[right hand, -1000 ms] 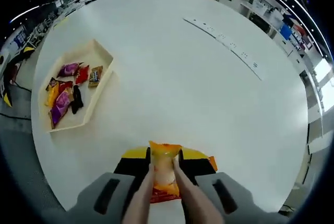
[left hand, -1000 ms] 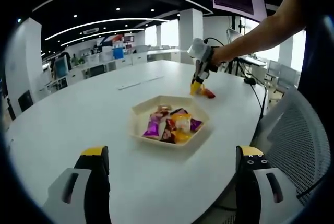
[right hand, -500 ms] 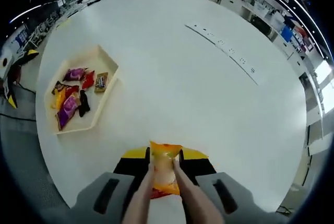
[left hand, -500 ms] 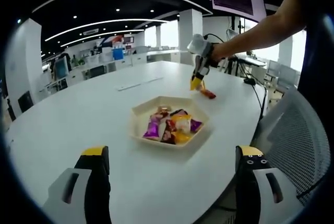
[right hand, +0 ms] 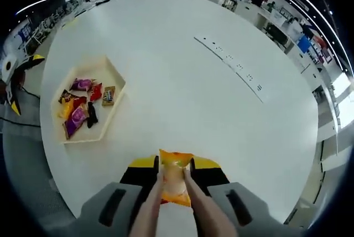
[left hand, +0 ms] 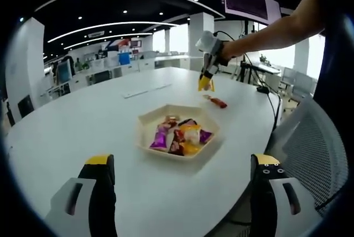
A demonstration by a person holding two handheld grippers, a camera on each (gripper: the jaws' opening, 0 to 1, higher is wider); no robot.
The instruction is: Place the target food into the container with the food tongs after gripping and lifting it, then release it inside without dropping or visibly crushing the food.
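Observation:
An orange snack packet [right hand: 175, 180] is pinched between the tips of beige food tongs [right hand: 198, 215], and my right gripper [right hand: 175, 165] is shut on those tongs. It hangs high above the white table. The cream hexagonal tray [right hand: 114, 72] holding several wrapped snacks lies far below to the left in the right gripper view. In the left gripper view the tray [left hand: 148, 118] sits mid-table, and the right gripper [left hand: 206, 84] hovers beyond it with the packet in the air. My left gripper [left hand: 182, 161] stands open near the table's edge, nothing between its jaws.
A red packet [left hand: 217, 102] lies on the table [left hand: 83, 121] behind the tray. A strip of flush sockets [right hand: 235, 63] runs across the far tabletop. A mesh chair [left hand: 312, 137] stands at the right of the left gripper view. A person's arm [left hand: 271, 27] reaches in there.
The right gripper has risen with the orange packet, off the table and a little toward the tray. The red packet stays behind on the table. The left gripper has not moved.

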